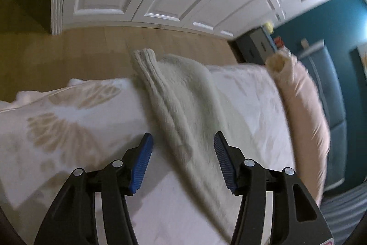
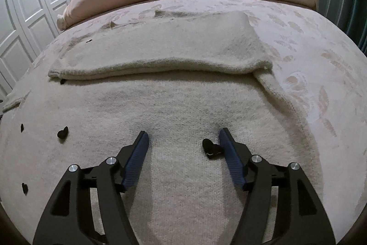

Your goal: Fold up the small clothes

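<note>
Right wrist view: right gripper [image 2: 183, 141], jaws apart and empty, above the cream sweater [image 2: 174, 98] lying on the bed [image 2: 321, 43], sleeve folded across. Left wrist view: left gripper [image 1: 183, 153], jaws released, over the sweater's ribbed sleeve [image 1: 146, 70]; pink pillow [image 1: 305, 102] beyond.

Sweater [image 2: 174, 105]: fuzzy matt knit. Bedspread [image 2: 321, 43]: smooth printed cloth. Gripper pads [image 2: 135, 162] were ribbed blue plastic; floor [image 1: 91, 54] was matt wood.
</note>
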A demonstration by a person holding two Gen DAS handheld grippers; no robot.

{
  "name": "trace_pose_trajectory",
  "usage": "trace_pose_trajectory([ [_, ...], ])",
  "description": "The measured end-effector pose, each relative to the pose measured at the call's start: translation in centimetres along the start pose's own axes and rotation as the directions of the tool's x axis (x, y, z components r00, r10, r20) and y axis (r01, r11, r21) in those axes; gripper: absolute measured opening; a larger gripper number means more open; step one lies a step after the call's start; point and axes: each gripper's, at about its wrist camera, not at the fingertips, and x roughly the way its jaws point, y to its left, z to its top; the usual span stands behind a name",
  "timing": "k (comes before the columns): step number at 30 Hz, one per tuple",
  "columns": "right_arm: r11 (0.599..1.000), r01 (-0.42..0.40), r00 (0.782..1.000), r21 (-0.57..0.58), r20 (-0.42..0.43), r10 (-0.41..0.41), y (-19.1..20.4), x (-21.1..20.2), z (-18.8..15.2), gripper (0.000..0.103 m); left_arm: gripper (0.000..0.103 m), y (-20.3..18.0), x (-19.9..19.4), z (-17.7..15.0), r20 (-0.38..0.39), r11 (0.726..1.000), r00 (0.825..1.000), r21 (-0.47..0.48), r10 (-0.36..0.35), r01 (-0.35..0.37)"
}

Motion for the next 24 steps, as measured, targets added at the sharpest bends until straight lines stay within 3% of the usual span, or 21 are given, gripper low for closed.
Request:
trace_pose_trajectory([
  [1, 1.0, 0.003, 1.0, -0.002, -0.001, -0.003, 0.1, 0.0, 0.0, 0.064, 0.053, 0.0, 0.1, 0.4, 0.011, 1.0, 1.0, -0.015, -0.01, 0.01],
  [2, 1.0, 0.008, 1.0, -0.007, -0.002, -0.008, 0.2, 0.1, 0.0, 0.065, 0.046, 0.0, 0.2, 1.0, 0.01, 1.0, 1.0, -0.016, -0.014, 0.014],
  [3, 1.0, 0.013, 1.0, -0.011, -0.002, -0.013, 0.3, 0.1, 0.0, 0.065, 0.023, -0.6, 0.3, 0.9, 0.003, 1.0, 1.0, -0.008, -0.012, 0.012],
  [4, 1.0, 0.016, 1.0, -0.015, -0.002, -0.017, 0.4, 0.1, 0.0, 0.066, 0.01, -1.4, 0.3, 1.0, -0.009, 1.0, 1.0, 0.017, -0.021, 0.021],
  [6, 1.0, 0.016, 1.0, -0.012, -0.001, -0.016, 0.4, 0.2, 0.0, 0.067, 0.006, -3.5, -0.8, 0.7, 0.01, 0.994, 0.999, 0.101, -0.031, 0.03],
  [9, 1.0, 0.008, 1.0, -0.006, 0.001, -0.008, 0.3, 0.3, 0.0, 0.068, 0.005, -9.1, -3.8, -1.4, 0.054, 0.953, 0.995, 0.295, -0.084, 0.064],
  [11, 1.0, 0.002, 1.0, -0.001, 0.003, -0.002, 0.3, 0.2, -0.1, 0.068, 0.005, -13.3, -6.0, -3.8, 0.042, 0.907, 0.988, 0.402, -0.151, 0.121],
  [13, 1.0, -0.006, 1.0, 0.003, 0.005, 0.006, 0.2, 0.2, -0.1, 0.069, 0.005, -17.9, -8.1, -7.1, 0.006, 0.845, 0.974, 0.498, -0.228, 0.195],
  [15, 1.0, -0.011, 1.0, 0.006, 0.006, 0.011, 0.2, 0.2, -0.1, 0.069, 0.004, -23.8, -10.5, -12.9, -0.068, 0.739, 0.946, 0.608, -0.317, 0.291],
  [16, 1.0, -0.013, 1.0, 0.007, 0.006, 0.013, 0.2, 0.1, -0.1, 0.07, 0.004, -25.4, -10.9, -14.7, -0.093, 0.709, 0.937, 0.63, -0.336, 0.317],
  [18, 1.0, -0.02, 1.0, 0.01, 0.008, 0.019, 0.1, 0.1, -0.1, 0.07, 0.004, -29.5, -11.6, -21.3, -0.206, 0.614, 0.902, 0.673, -0.38, 0.413],
  [19, 1.0, -0.022, 1.0, 0.012, 0.009, 0.022, 0.1, 0.0, -0.1, 0.071, 0.004, -31.4, -11.5, -25.6, -0.278, 0.567, 0.881, 0.683, -0.382, 0.461],
  [21, 0.999, -0.042, 0.999, 0.016, 0.011, 0.042, 0.1, 0.0, -0.1, 0.074, 0.006, -33.2, -10.2, -32.6, -0.359, 0.523, 0.872, 0.7, -0.333, 0.487],
  [24, 0.998, -0.062, 0.998, 0.023, 0.013, 0.062, 0.0, -0.1, -0.1, 0.076, 0.008, -33.0, -6.8, -42.7, -0.456, 0.489, 0.867, 0.72, -0.203, 0.493],
])
